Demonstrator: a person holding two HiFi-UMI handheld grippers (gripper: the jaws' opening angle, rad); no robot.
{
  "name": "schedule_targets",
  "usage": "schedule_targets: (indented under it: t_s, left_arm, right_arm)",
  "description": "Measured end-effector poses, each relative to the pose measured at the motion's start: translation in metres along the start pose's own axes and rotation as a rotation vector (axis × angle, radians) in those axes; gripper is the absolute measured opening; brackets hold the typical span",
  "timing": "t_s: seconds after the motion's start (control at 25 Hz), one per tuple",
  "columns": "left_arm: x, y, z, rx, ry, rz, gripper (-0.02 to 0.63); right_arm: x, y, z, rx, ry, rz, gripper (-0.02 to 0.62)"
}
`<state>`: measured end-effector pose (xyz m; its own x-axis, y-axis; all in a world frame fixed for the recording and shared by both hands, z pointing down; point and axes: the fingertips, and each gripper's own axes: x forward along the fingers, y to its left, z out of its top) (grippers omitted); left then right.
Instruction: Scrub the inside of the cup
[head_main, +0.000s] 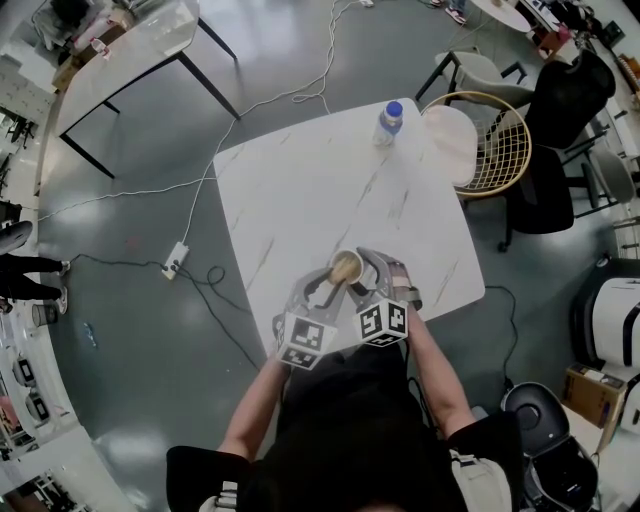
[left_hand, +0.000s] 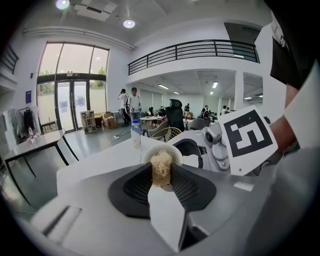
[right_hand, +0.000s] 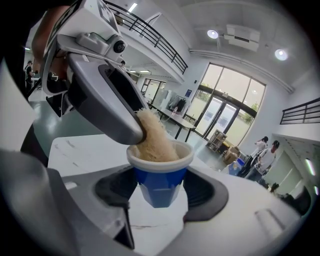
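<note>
My right gripper is shut on a blue cup with a white rim, held upright above the white table. My left gripper is shut on a tan fibrous scrubber. The scrubber is pushed down into the cup's mouth and fills most of it. In the head view the cup sits between the two grippers near the table's front edge, its opening filled with the tan wad. In the left gripper view, the cup's white rim shows just behind the scrubber.
A water bottle with a blue cap stands at the table's far edge. A round wicker chair is at the far right of the table. A cable and power strip lie on the floor at left. People stand in the distance.
</note>
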<state>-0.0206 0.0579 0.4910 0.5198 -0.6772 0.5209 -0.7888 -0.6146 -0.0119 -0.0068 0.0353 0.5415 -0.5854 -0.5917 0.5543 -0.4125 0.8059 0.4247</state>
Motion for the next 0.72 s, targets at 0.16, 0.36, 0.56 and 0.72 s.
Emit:
schedule_targets:
  t_s: [0.16, 0.36, 0.56, 0.72]
  left_arm:
    - [0.0044, -0.0077, 0.0025, 0.010, 0.002, -0.028, 0.120]
    - [0.0056, -0.0109, 0.0003, 0.011, 0.014, -0.043, 0.120]
    - [0.0045, -0.0061, -0.0014, 0.004, 0.020, -0.021, 0.120]
    - [0.0036, -0.0013, -0.0014, 0.003, 0.012, -0.004, 0.120]
  right_arm:
    - [-0.0002, -0.0033, -0.0026, 0.006, 0.004, -0.003, 0.287]
    - [-0.0015, -0.0093, -0.0086, 0.022, 0.017, -0.014, 0.287]
    - [-0.0037, -0.0083, -0.0082, 0.024, 0.013, -0.017, 0.287]
    - [-0.0062, -0.0059, -0.0051, 0.013, 0.006, -0.013, 0.287]
